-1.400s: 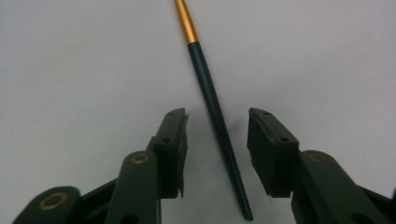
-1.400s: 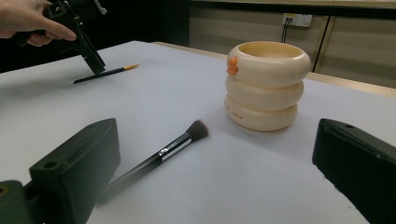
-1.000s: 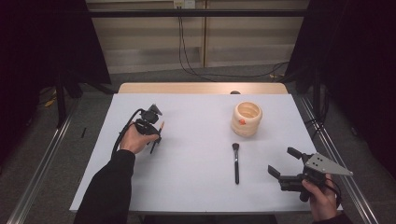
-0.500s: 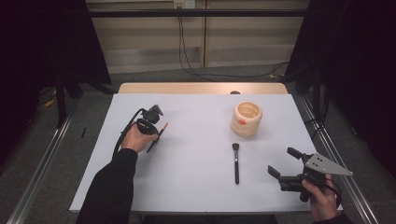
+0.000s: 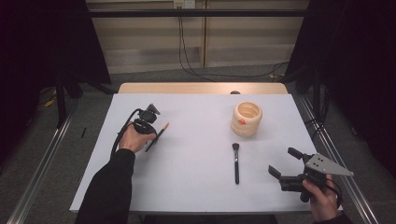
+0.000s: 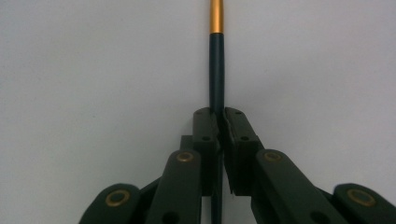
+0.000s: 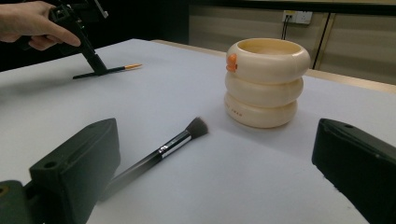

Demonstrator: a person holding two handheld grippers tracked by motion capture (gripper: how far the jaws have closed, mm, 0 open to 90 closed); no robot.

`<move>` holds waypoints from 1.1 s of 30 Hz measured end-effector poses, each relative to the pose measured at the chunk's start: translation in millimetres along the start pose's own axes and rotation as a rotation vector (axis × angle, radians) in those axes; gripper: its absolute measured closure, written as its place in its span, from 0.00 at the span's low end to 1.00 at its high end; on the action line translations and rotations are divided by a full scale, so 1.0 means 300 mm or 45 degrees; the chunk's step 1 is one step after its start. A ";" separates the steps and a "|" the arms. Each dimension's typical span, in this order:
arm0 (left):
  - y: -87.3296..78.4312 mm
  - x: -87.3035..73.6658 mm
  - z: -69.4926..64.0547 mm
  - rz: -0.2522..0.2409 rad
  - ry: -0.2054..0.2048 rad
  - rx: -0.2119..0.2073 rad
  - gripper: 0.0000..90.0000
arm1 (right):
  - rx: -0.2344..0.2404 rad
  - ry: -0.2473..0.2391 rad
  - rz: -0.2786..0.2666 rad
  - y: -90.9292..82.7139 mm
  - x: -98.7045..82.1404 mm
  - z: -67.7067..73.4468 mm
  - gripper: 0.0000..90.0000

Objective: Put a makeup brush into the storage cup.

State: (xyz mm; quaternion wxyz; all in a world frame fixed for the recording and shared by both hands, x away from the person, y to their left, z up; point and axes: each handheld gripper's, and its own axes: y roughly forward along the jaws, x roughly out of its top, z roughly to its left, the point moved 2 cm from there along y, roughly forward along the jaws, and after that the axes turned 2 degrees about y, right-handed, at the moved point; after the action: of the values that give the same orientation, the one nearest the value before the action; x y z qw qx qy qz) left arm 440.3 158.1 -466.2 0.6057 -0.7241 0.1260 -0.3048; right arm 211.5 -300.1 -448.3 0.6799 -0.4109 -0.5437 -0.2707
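Observation:
My left gripper (image 5: 153, 133) points down at the white table (image 5: 196, 191) on its left side. Its jaws are shut on a thin dark stick (image 6: 216, 70) with a gold end (image 6: 215, 16), which lies on the table. From the right gripper view I see that gripper (image 7: 95, 65) pinching the stick (image 7: 114, 70) at mid-length. My right gripper (image 5: 286, 164) hovers open and holds nothing near the front right edge. A black makeup brush (image 5: 236, 161) lies just left of it, and in the right gripper view the brush (image 7: 159, 151) lies ahead of the spread jaws.
A cream ringed holder (image 5: 246, 119) with an orange mark stands at the back right, behind the makeup brush's bristles; it also appears in the right gripper view (image 7: 266, 81). Metal rails run along both sides of the table. A wooden strip (image 5: 201, 87) borders the far edge.
The left gripper has tipped slightly toward the table and the stick's gold end now shows beside it. The right gripper has not moved.

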 end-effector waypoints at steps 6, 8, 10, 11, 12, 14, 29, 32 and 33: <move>-0.006 -0.006 -0.001 -0.041 -0.043 -0.030 0.94 | 0.005 0.001 0.005 -0.004 -0.001 0.000 0.00; -0.010 -0.009 0.002 -0.036 -0.012 -0.027 0.94 | 0.005 -0.003 0.002 -0.005 0.000 0.000 0.00; -0.015 -0.011 0.000 -0.049 -0.034 -0.041 0.94 | 0.005 0.000 0.006 -0.004 -0.001 -0.001 0.00; -0.017 -0.011 0.001 -0.069 -0.040 -0.034 0.94 | 0.004 0.001 0.005 -0.004 -0.001 -0.001 0.00; -0.025 -0.013 0.008 -0.063 -0.028 -0.044 0.94 | 0.003 -0.001 0.003 -0.004 0.000 -0.001 0.00; -0.031 -0.015 0.009 -0.090 -0.039 -0.045 0.94 | 0.002 -0.002 0.001 -0.005 0.000 -0.001 0.00; -0.089 -0.061 -0.003 -0.201 -0.009 -0.069 0.94 | 0.002 -0.004 0.000 -0.004 0.000 -0.001 0.00; -0.107 -0.067 -0.008 -0.252 -0.012 -0.061 0.94 | -0.001 0.000 0.002 -0.003 0.000 -0.002 0.00; -0.114 -0.070 -0.007 -0.276 0.011 -0.052 0.94 | 0.000 0.001 0.003 -0.002 0.000 -0.001 0.00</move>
State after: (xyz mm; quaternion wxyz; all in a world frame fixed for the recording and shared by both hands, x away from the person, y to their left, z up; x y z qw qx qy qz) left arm 416.2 176.1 -439.5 0.5538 -0.7442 0.0557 -0.3693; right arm 211.2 -300.7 -448.2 0.6805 -0.4114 -0.5428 -0.2701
